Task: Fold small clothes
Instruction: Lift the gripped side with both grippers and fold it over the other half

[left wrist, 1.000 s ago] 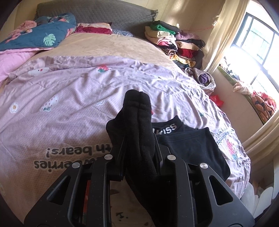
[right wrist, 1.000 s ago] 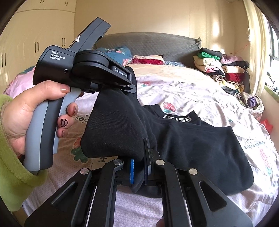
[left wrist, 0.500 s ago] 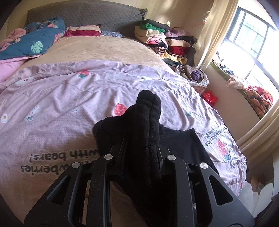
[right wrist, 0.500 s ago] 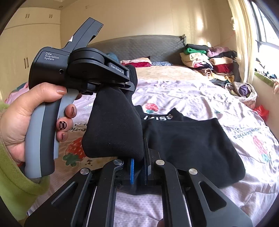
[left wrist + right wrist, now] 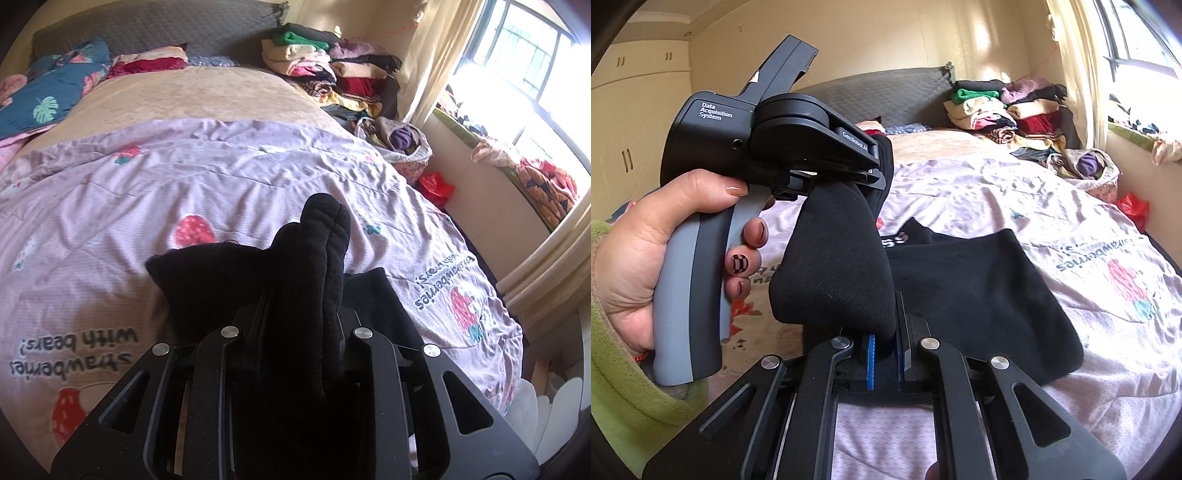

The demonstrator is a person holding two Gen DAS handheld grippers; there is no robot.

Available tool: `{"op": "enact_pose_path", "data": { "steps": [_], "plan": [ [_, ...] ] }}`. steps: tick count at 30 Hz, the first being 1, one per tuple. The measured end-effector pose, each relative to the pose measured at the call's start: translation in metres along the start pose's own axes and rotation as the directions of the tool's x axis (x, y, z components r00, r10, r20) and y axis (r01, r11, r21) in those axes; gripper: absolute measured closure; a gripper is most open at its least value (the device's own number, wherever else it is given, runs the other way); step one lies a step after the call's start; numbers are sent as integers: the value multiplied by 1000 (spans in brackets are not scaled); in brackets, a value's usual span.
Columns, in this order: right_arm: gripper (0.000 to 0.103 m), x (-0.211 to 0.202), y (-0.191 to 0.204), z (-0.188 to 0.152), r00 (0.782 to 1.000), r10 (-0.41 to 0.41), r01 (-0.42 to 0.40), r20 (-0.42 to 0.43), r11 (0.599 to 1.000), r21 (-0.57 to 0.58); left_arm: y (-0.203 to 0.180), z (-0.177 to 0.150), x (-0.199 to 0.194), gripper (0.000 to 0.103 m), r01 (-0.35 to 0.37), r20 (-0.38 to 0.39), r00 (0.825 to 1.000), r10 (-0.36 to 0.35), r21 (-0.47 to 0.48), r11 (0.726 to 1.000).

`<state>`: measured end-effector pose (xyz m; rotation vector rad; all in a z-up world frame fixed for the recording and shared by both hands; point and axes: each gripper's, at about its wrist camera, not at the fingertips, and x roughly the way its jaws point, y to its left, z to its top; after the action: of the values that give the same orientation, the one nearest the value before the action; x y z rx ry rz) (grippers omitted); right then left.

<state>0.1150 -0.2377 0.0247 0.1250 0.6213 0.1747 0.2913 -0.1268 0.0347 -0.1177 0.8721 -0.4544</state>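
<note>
A thick black sock [image 5: 321, 258] hangs doubled between both grippers above the bed. My left gripper [image 5: 299, 302] is shut on one end, and the toe sticks out past its fingers. In the right wrist view the sock [image 5: 834, 266] sags from the left gripper [image 5: 875, 166], held by a person's hand [image 5: 646, 251], down to my right gripper [image 5: 884, 343], whose blue pads pinch the lower fold. A black garment [image 5: 979, 288] with a white-lettered waistband lies flat on the quilt just beyond; its edge [image 5: 373, 299] shows to the right of the left fingers.
The bed carries a lilac strawberry quilt [image 5: 184, 184] and a tan blanket [image 5: 199, 96]. A pile of folded clothes [image 5: 332, 70] stands at the far right corner, with a bag of clothes [image 5: 402, 140] and a red bag [image 5: 436, 184] beside the bed under the window. Pillows [image 5: 48, 103] lie at the far left.
Both grippers have carried the sock to the right across the bed, still shut on it. The black garment's waistband is now mostly hidden behind the sock.
</note>
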Motion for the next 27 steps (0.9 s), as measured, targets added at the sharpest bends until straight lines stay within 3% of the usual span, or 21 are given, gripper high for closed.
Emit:
{"op": "enact_pose_path", "data": {
  "steps": [12,19,22,24,26,27],
  "plan": [
    [96,4,-55,-12,999,6,-1,-39,990,144,-54,-3,53,86,0,-67,998,3,52,999],
    [93,21,-98,-29,985,124,-71,-120,926,372,-69,-11,89,77,-34,-130,991,42,62,997],
    [85,25,-115,-37,976,167,-84,-142,884,460,-74,-14,102,69,-26,-154,987,34,52,998],
    [77,26,-123,-43,969,199,-96,-149,854,512,-76,-15,107,58,-2,-165,986,9,40,999],
    [77,23,-127,-44,966,204,-93,-159,849,521,-74,-15,105,29,60,-159,986,-59,4,998],
    [75,21,-129,-44,965,202,-89,-167,850,518,-72,-15,102,28,85,-149,985,-87,-14,996]
  ]
}}
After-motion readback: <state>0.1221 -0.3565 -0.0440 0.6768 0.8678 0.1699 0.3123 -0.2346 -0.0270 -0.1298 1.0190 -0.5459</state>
